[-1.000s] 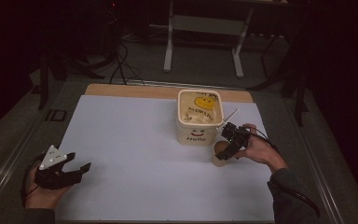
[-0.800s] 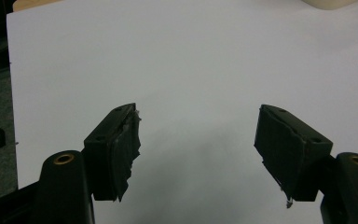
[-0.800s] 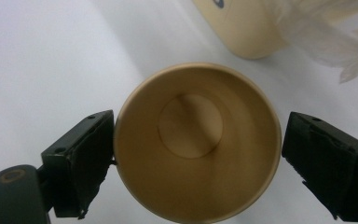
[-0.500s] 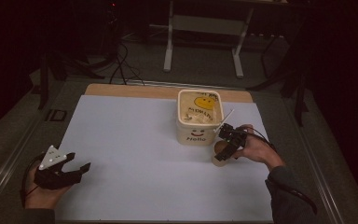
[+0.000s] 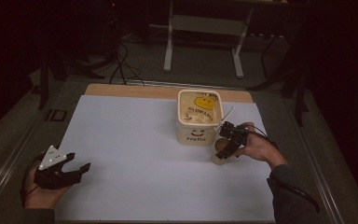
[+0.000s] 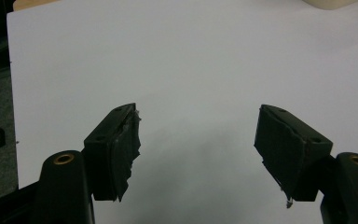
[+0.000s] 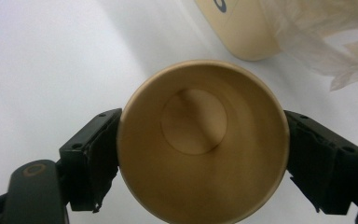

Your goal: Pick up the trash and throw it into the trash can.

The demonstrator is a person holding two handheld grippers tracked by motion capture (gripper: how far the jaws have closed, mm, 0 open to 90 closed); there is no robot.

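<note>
Since the earlier frame the right gripper (image 5: 225, 145) has been closing its jaws around the upright tan paper cup (image 7: 203, 140) beside the cream plastic "Hello" tub (image 5: 199, 119) on the white table sheet (image 5: 135, 140), pads now touching its rim on both sides. A clean lift likely needs gentle, centred pressure so the thin wall doesn't buckle. The left gripper (image 6: 198, 140) rests wide open and empty.

Dark lab: cables (image 5: 121, 65), metal stand (image 5: 203, 42)

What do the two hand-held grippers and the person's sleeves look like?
Both are black. The left gripper carries a light grey three-cornered plate; its pads wear ragged black tape. The right gripper shows a small green light and a thin black cable. The right sleeve is dark grey.
</note>
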